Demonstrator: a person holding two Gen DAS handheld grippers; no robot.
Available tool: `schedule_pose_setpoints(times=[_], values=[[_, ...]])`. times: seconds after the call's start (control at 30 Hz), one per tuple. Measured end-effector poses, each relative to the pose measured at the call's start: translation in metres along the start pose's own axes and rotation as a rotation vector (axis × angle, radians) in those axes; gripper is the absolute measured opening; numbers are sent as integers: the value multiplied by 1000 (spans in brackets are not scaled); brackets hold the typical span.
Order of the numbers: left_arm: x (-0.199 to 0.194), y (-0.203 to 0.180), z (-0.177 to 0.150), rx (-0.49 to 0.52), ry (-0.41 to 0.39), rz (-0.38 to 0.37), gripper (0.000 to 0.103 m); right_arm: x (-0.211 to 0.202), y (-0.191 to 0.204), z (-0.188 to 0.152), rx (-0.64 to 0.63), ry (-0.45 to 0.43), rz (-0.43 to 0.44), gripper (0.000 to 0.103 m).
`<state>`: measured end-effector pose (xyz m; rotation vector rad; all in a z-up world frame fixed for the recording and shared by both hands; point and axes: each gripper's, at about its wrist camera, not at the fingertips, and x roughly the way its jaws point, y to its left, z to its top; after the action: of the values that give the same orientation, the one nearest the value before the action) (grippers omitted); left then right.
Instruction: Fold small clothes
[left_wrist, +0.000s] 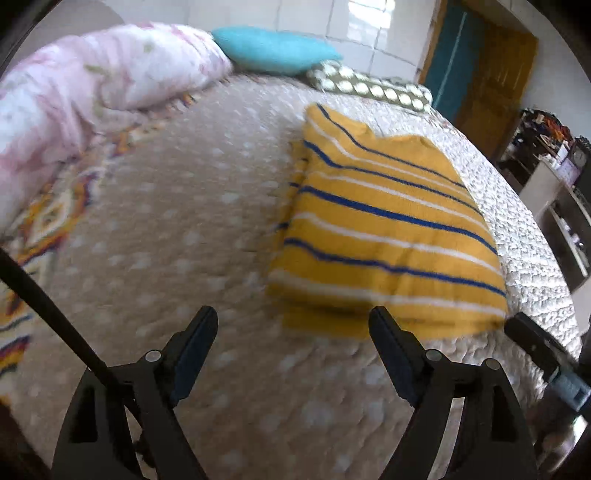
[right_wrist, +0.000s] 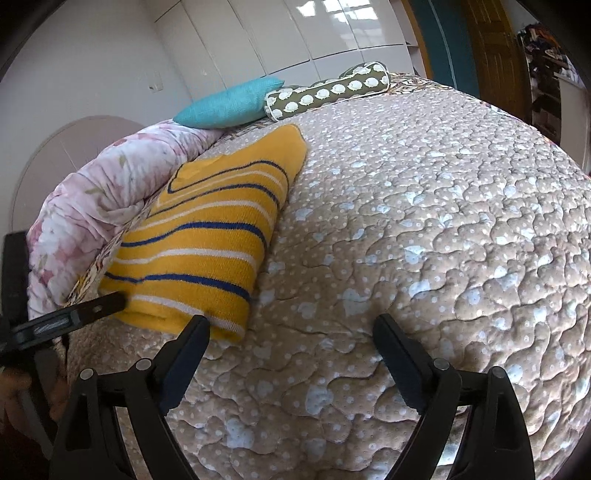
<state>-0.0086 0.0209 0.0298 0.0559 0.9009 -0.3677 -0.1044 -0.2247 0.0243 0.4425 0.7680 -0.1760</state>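
Observation:
A folded yellow garment (left_wrist: 388, 229) with blue and white stripes lies flat on the beige dotted bedspread (left_wrist: 166, 221). My left gripper (left_wrist: 292, 312) hovers open just short of the garment's near edge, its jaws wide apart with nothing between them. In the right wrist view the same garment (right_wrist: 207, 236) lies at the left, and my right gripper (right_wrist: 291, 318) stands open over the bare bedspread (right_wrist: 424, 221) beside the garment's near corner. Each gripper shows in the other's view: the right one (left_wrist: 535, 343) at the right edge, the left one (right_wrist: 74, 314) at the left edge.
A rolled pink floral quilt (left_wrist: 92, 92) lines the bed's left side. A teal pillow (left_wrist: 273, 50) and a patterned bolster (left_wrist: 369, 86) lie at the head. A wooden door (left_wrist: 491, 92) and cluttered shelves (left_wrist: 554, 177) stand beyond the bed's right edge.

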Motion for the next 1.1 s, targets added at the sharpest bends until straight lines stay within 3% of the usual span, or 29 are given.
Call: schedule_pose_setpoints(times=[0.1, 0.2, 0.27, 0.33, 0.4, 0.5, 0.6, 0.7, 0.83, 1.0, 1.1], values=[[-35, 4, -11, 0, -115, 77, 85, 0, 2, 0, -6, 4, -15, 93], [-79, 10, -18, -43, -283, 144, 103, -6, 11, 1, -14, 12, -81, 93], [-110, 18, -26, -107, -397, 108, 103, -16, 16, -3, 7, -2, -73, 93], [-128, 28, -30, -167, -446, 47, 103, -25, 23, -8, 12, 8, -66, 93], [-134, 31, -29, -170, -411, 37, 103, -35, 31, -12, -4, 12, -108, 93], [-140, 21, -32, -86, -335, 9, 103, -51, 38, -20, 1, 30, -168, 93], [-153, 0, -48, 8, -358, 51, 103, -67, 38, -26, 22, 29, -173, 93], [-170, -18, -64, 71, -385, 36, 103, -91, 46, -30, 3, -18, -205, 93], [-174, -25, -73, 80, -334, -65, 103, -118, 61, -36, -52, -92, -260, 93], [-154, -26, -74, 49, -226, -24, 103, -144, 81, -45, -165, -186, -377, 93], [-138, -24, -78, 53, -158, 3, 103, -144, 87, -52, -204, -186, -404, 93]])
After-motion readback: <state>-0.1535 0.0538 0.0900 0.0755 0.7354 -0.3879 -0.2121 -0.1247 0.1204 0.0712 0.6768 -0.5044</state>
